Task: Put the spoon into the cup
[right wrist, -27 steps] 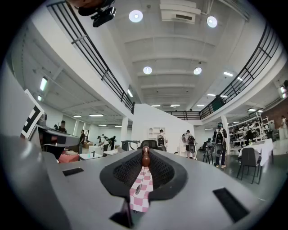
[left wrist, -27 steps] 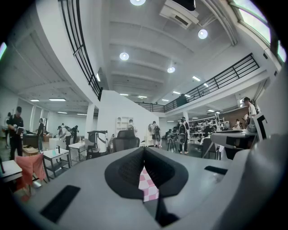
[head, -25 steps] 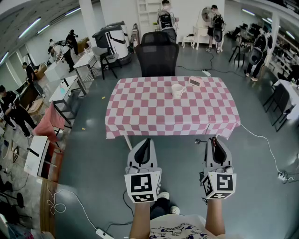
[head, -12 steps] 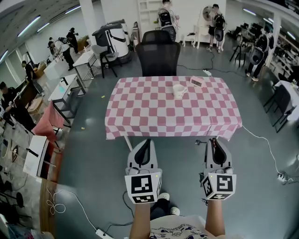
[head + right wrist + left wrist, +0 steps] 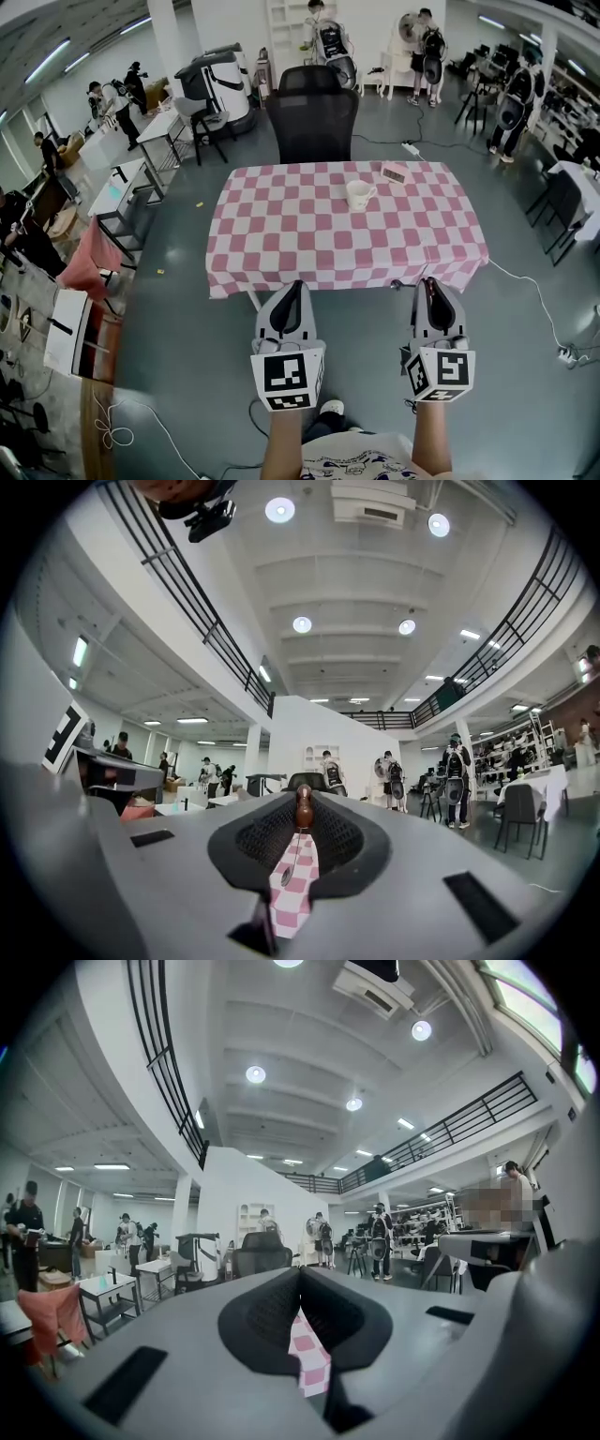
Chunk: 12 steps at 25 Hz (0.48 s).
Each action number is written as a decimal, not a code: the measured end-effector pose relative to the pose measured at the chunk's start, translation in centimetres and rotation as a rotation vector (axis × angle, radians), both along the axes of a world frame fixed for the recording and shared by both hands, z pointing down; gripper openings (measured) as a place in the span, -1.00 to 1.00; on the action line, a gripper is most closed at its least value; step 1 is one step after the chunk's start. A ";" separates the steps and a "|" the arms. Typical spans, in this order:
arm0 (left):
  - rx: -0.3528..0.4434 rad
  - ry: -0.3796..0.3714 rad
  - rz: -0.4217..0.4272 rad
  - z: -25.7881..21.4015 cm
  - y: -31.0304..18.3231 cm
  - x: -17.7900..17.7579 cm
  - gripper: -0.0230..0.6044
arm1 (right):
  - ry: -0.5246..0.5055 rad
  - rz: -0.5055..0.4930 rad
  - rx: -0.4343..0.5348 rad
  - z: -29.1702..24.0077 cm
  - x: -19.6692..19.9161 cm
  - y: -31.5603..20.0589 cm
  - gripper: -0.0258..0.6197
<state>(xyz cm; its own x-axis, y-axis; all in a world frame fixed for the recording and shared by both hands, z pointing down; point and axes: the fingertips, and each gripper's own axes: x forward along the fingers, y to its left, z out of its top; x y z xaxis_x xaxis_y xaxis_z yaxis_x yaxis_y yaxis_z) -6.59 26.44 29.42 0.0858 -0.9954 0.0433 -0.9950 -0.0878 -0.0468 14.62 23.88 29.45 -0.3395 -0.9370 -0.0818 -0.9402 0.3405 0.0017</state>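
right gripper [image 5: 302,803]: the fingers [image 5: 342,841] are pinching the spoon [image 5: 304,808]. Its brown knob end pokes out right at the fingertips, and the thin rest of it runs back between the pads where it's hard to make out.
left gripper [image 5: 300,1274]: the fingers [image 5: 258,1321] are pressed together at the tips with nothing in them, just a sliver of checked cloth showing through the slit.
why held like that: my guess is the spoon is clamped near one end so the long part can drop straight into the cup. The left one looks like a spare for now, maybe for steadying the cup.
cup [image 5: 357,194]: white, upright, handle out to the side. It's well ahead of both sets of fingers, on the far half of the bench and a bit nearer the right pair.
bench [image 5: 281,234]: covered in pink-and-white checked cloth. Its near edge is just ahead of the fingertips, so the reach hasn't got over it yet.
small box [image 5: 393,172]: just beyond the cup, probably a clock or timer, so it's worth not clipping it.
chair [image 5: 312,117]: black, parked behind the far edge.
writing: nothing readable. There are only black-and-white square markers on the gripper cubes, and the box face is too small to read.
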 end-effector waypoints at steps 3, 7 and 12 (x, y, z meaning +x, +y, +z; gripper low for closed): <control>-0.008 -0.006 0.015 0.6 -1.6 -0.5 -0.88 | 0.004 0.005 -0.003 0.4 -0.7 -1.2 -0.75; -0.021 -0.002 0.048 1.3 -3.4 -0.7 -0.88 | 0.016 0.027 -0.015 1.1 -1.2 -2.2 -0.75; -0.032 0.002 0.066 1.9 -5.2 -0.9 -0.88 | 0.029 0.036 -0.024 1.4 -1.6 -3.7 -0.75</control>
<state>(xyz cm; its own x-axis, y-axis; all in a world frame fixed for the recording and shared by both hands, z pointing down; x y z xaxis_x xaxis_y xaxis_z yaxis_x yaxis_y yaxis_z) -7.54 21.24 31.31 0.1512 -0.9857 0.0747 -0.9871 -0.1546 -0.0414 12.98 20.17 30.87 -0.3074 -0.9503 -0.0499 -0.9516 0.3068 0.0209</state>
